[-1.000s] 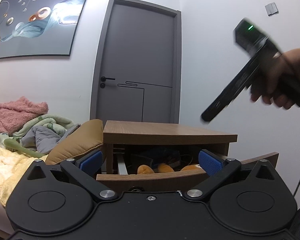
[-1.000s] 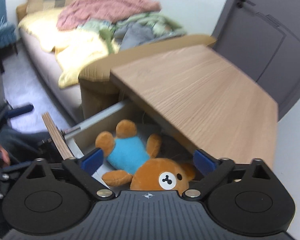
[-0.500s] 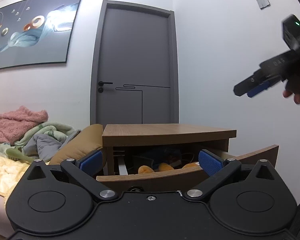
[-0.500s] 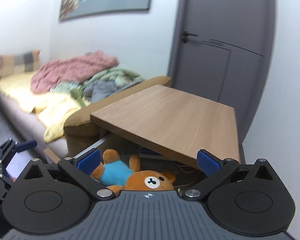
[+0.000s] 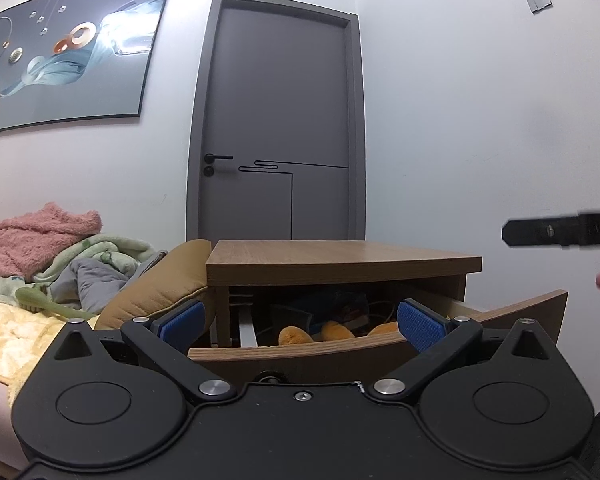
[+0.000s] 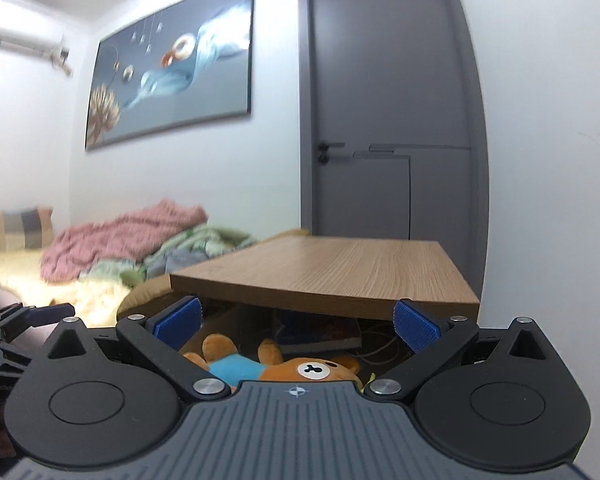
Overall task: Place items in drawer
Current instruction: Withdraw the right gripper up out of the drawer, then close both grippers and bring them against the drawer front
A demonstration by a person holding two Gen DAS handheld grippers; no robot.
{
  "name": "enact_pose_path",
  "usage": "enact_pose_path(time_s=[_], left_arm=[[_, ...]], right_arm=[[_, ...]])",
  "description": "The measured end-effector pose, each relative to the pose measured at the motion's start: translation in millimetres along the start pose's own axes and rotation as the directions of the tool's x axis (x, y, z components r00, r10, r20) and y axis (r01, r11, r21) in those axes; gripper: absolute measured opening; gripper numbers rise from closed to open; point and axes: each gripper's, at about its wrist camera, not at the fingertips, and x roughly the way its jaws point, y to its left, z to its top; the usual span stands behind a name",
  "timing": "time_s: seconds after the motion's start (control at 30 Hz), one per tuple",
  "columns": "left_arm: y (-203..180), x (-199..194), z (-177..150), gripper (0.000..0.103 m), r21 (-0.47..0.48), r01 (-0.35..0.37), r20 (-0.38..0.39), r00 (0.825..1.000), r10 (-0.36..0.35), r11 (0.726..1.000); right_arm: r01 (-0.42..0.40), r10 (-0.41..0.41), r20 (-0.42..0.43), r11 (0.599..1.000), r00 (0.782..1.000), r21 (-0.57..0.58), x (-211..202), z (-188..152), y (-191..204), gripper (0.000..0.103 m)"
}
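- The right gripper (image 6: 296,322) has swung up from looking down into the drawer a second ago to a near-level view; its jaws stand wide apart and hold nothing.
- In the left view it now shows only as a dark bar at 3 o'clock (image 5: 560,232), lower than half a second ago and well clear of the drawer (image 5: 300,350).
- The bear (image 6: 284,366) lies on its back inside the open drawer, at 6 o'clock in the right view, under the nightstand top (image 6: 340,272); it has not moved.
- The left gripper (image 5: 300,320) has barely shifted: jaws apart, empty, facing the drawer front at 6 o'clock.
- My reading: the bear is placed and released, and the right hand is withdrawing. What likely remains is pushing the drawer shut, or fetching another item.
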Motion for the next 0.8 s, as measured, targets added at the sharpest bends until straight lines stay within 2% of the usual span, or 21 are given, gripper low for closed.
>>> enact_pose_path(time_s=[0.17,0.33,0.43,0.5,0.53,0.6,0.8], left_arm=[[2,1,1,0.102,-0.022,-0.015,0.004,1.000,0.015,1.000],[1,5,1,0.102,-0.019,-0.030,0.005,1.000,0.030,0.999],[0,7,1,0.102,-0.020,-0.037,0.005,0.999,0.037,0.999],[0,8,1,0.102,-0.019,-0.042,0.005,0.999,0.042,0.999],[-1,9,1,0.102,-0.018,-0.044,0.004,0.999,0.044,0.999],[-1,10,0,0.102,-0.015,-0.050,0.000,0.999,0.050,0.999],[-4,11,-2,0.102,-0.001,-0.056,-0.005,0.998,0.056,0.998]], right_arm=[[0.037,-0.047,0.119,0.996,0.992,0.082,-10,-25,0,0.103],[0.070,-0.085,0.177,0.994,0.981,0.088,-7,-52,2,0.103],[0.125,-0.136,0.212,0.990,0.968,0.067,-6,-58,0,0.103],[0.176,-0.178,0.257,0.984,0.950,0.030,-8,-58,0,0.103],[0.176,-0.181,0.273,0.983,0.945,0.040,-10,-58,-2,0.103],[0.163,-0.174,0.283,0.985,0.943,0.063,-11,-57,-6,0.103],[0.142,-0.159,0.240,0.986,0.958,0.087,-6,-63,-9,0.103]])
